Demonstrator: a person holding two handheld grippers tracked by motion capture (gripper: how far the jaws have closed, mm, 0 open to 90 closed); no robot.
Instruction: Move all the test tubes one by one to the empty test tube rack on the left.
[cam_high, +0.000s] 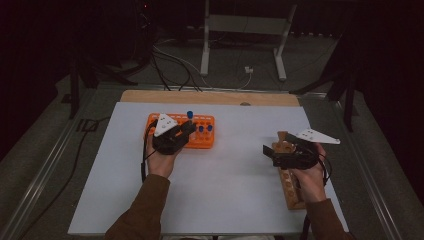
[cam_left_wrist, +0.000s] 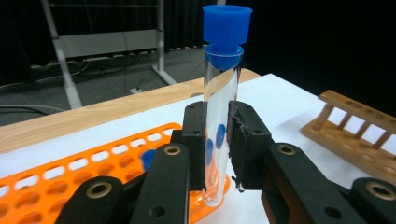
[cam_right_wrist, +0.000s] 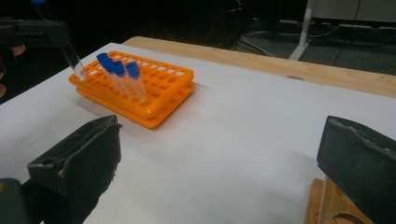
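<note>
Black jaws of the left gripper (cam_left_wrist: 217, 140) pinch a clear tube (cam_left_wrist: 220, 121) with a blue cap, upright just above the near edge of the orange rack (cam_left_wrist: 70, 179). From above, that tube (cam_high: 190, 117) is a small blue dot. Over the wooden rack (cam_high: 290, 185) at the counter's (cam_high: 235, 195) right, the right gripper (cam_right_wrist: 219, 158) stands spread, holding nothing.

White-topped table (cam_high: 225, 185), orange tube rack (cam_high: 202, 142) at left, wooden rack (cam_high: 290, 187) at right
</note>
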